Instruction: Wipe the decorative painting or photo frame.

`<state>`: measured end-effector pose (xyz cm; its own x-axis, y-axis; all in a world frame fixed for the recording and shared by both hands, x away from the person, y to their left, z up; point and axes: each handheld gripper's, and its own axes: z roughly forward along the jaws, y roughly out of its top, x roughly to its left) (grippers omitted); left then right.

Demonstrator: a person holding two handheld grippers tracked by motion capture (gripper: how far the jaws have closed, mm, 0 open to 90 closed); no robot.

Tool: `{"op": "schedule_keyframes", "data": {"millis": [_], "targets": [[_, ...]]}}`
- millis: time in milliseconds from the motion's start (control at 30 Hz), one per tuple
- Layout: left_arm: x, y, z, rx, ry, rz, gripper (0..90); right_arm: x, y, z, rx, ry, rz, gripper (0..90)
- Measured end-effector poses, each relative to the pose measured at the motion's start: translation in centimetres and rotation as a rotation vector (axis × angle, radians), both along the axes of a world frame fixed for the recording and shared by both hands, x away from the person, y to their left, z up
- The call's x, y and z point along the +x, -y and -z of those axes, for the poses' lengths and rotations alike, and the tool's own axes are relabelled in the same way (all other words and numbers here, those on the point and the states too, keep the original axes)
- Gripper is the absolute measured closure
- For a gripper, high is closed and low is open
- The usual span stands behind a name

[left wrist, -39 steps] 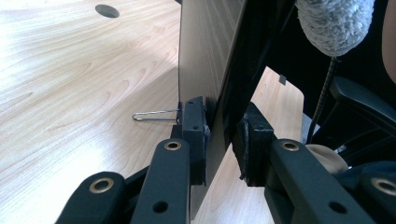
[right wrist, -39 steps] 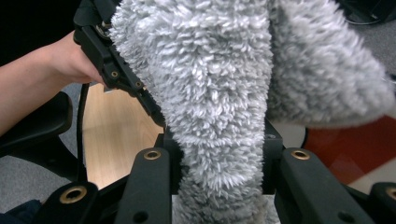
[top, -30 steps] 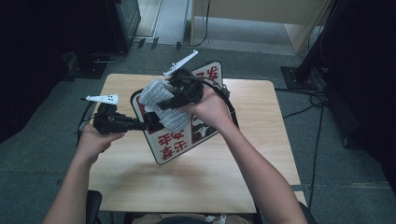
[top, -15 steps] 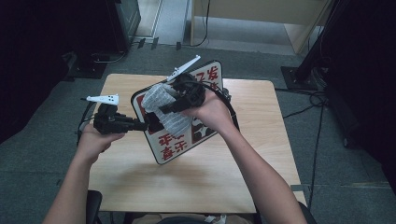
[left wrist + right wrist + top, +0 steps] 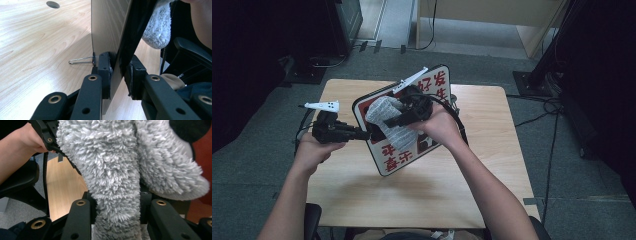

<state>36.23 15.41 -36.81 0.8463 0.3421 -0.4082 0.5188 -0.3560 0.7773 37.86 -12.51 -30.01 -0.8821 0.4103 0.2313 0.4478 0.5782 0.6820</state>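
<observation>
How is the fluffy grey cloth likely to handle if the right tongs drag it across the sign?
The grey cloth probably stays floppy: it bunches and folds above the right tongs, which are shut on it. Its long pile looks soft and light, so it should likely slide over the sign board without scratching. It may sag or slip if gripped loosely.

my claw [image 5: 116, 207]: both black jaws rise from the bottom edge, pressed against a fold of cloth from either side
cloth [image 5: 112, 167]: grey, shaggy, bunched thick between my jaws and spreading wide above them; a second lobe hangs at the right
sign [image 5: 203, 152]: a red patch behind the cloth at the right edge, black patch at the top right corner
other claw [image 5: 46, 135]: black, upper left, held in my other hand [image 5: 20, 142]
table [image 5: 63, 185]: light wood, showing left of the cloth
</observation>
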Motion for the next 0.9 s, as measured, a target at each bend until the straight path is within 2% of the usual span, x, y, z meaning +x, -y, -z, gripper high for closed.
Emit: {"op": "schedule_keyframes", "data": {"millis": [533, 900], "targets": [[0.0, 0.0, 0.0, 0.003, 0.002, 0.004, 76.3, -0.3, 0.5, 2.2, 0.018, -0.014, -0.014, 66.1], [0.0, 0.0, 0.0, 0.002, 0.002, 0.006, 76.3, -0.7, 0.7, 3.8, 0.019, -0.040, -0.011, 65.7]]}}
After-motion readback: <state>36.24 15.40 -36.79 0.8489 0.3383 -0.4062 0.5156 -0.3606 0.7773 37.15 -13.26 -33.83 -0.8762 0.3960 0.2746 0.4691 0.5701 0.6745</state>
